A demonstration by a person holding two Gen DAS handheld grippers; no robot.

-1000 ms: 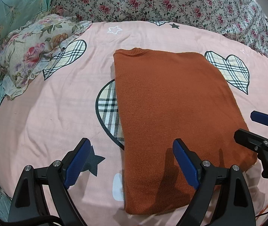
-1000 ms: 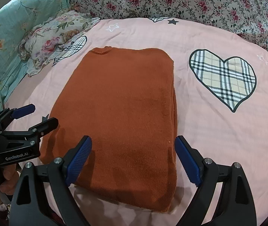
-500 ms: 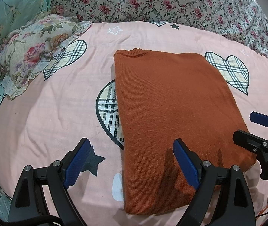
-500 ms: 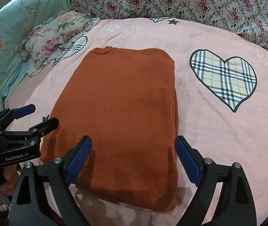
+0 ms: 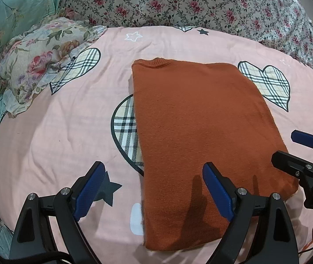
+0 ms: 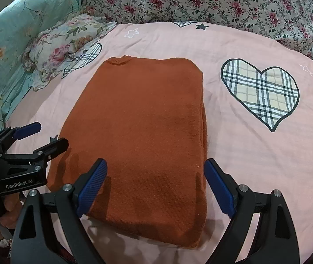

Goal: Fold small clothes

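Two grippers, left gripper (image 5: 154,189) and right gripper (image 6: 155,187), hang wide open, holding nothing, over the near hem of the rust-orange knitted sweater (image 5: 200,127) lying folded on the pink heart-print bedsheet (image 5: 57,136). Risk: pinching only the top layer, so the stacked layers splay apart.

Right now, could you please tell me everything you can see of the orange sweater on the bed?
The orange sweater is a rust-coloured knit with a fine ribbed weave. It lies flat on the pink bedsheet, folded into a long rectangle, its ribbed collar at the far end. Layered edges show along its right side. It partly covers a plaid heart print. Neither gripper touches it: both hover open above its near end, casting shadows on it.
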